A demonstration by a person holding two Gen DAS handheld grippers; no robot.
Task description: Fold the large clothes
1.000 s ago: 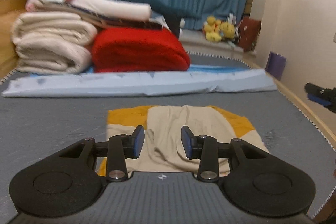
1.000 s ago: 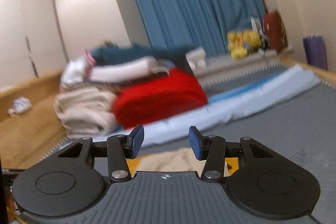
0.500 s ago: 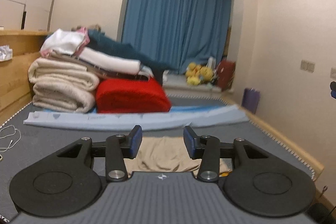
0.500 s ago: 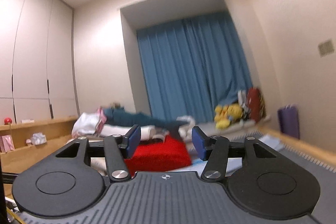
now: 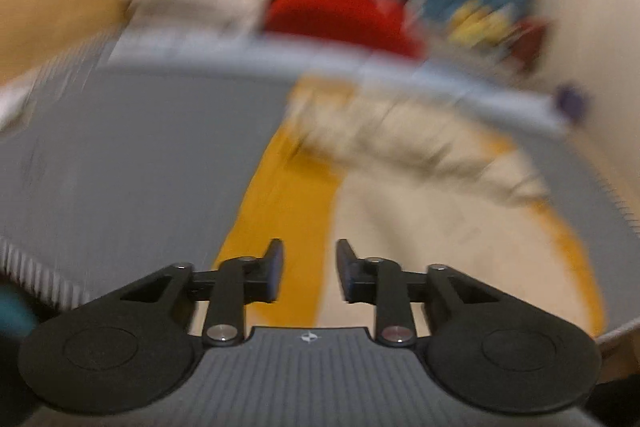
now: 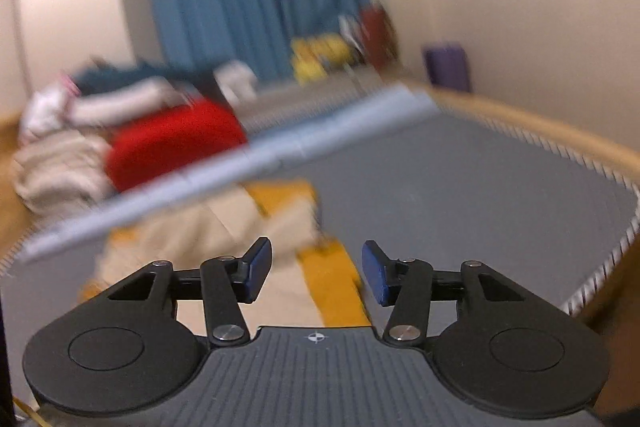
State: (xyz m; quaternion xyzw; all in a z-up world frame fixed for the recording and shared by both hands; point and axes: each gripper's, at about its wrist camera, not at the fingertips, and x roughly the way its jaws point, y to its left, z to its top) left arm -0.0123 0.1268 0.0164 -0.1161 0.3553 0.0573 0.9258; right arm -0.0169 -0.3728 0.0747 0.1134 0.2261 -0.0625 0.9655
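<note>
- Grey mat (image 6: 460,179) carries the beige-and-mustard garment (image 5: 420,227).
- My left claw (image 5: 308,275) gapes, empty, above its mustard edge.
- My right claw (image 6: 316,273) gapes wider, empty, garment just ahead.

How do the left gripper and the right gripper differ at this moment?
The left gripper has a narrower gap than the right gripper. The left points down at the garment, mustard stripe between its fingers; the right looks further across the bed, over the garment's right edge. Both are open and hold nothing.
</note>
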